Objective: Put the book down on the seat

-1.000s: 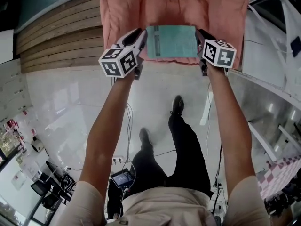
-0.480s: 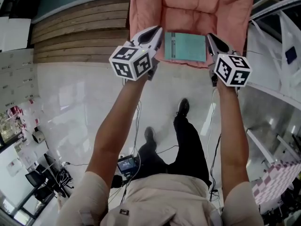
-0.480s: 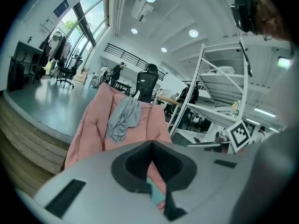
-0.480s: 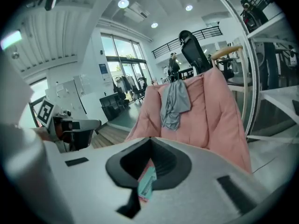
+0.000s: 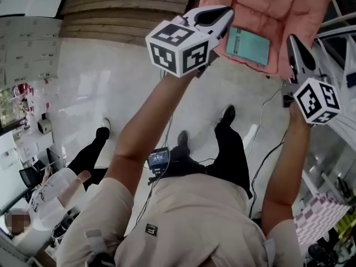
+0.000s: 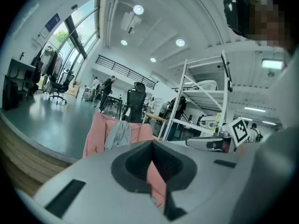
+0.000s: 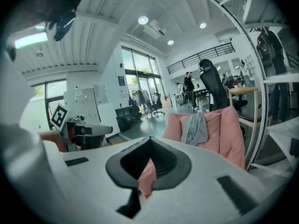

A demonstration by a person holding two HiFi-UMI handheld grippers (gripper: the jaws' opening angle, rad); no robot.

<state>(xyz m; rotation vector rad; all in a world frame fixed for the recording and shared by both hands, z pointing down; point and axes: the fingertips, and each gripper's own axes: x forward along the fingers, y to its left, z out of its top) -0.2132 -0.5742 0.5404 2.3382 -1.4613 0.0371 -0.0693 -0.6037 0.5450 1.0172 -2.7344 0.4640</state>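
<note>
- Left tool (image 5: 218,16): jaws pressed together, nothing between them, held up and apart from the book.
- Right tool (image 5: 293,49): jaws together too, empty, showing by the seat's front right corner.
- Book (image 5: 248,46) lies flat on the pink seat (image 5: 289,10), near its front edge, and neither tool touches it.
- By the look of it, the job's done: book down and let go, nothing left to place.

Pink seat (image 5: 289,15); teal book (image 5: 248,46) lying flat on it.
</note>
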